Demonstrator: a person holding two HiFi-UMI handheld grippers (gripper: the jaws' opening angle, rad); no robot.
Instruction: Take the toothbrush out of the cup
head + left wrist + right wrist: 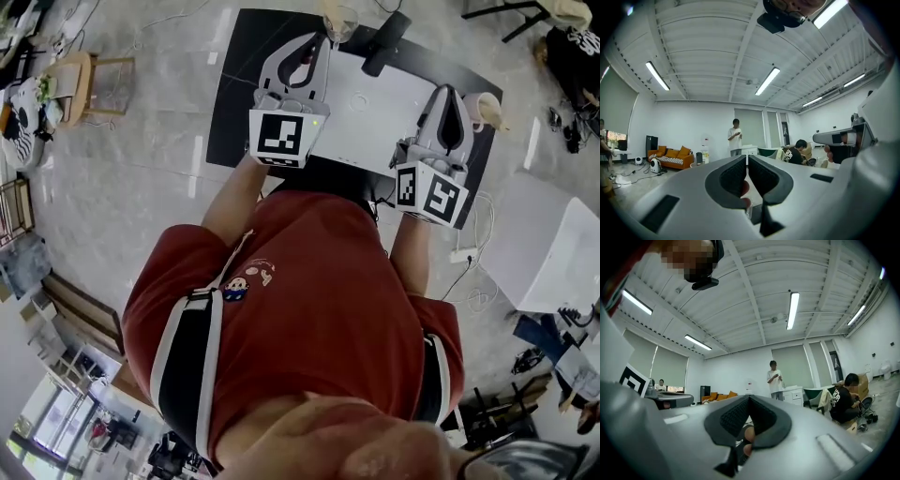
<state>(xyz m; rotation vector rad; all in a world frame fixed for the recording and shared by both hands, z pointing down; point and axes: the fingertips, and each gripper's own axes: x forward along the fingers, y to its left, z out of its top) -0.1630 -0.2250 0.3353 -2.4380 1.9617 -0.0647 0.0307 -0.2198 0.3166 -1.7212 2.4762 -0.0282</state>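
Off to the left a wooden stool (86,77) stands on the pale floor with a few small things heaped on it, too small to tell apart. Next comes the dark mat (236,89) and, on it, the white table (370,112) where the person in the red shirt is standing.

The left gripper (316,45) is held out level over the table's left part. Its pads (732,176) stand a hair's breadth apart, as good as shut, and nothing lies between them. Past them that gripper's view shows only the room: someone standing (735,137) and an orange sofa (670,157) by the far wall.

Just beyond and to the right of that gripper's tips, at the table's far edge, stands the glass cup (341,22), upright and clear. A pale handle, the toothbrush (327,9) as far as I can make out, rises from its left side. Neither gripper touches the cup. Beside it lies a black object (386,42), set aslant.

The right gripper (449,96) reaches over the table's right part, jaws pressed together on nothing. Just right of its tips sits a cream mug (482,109); I cannot tell what is in it.
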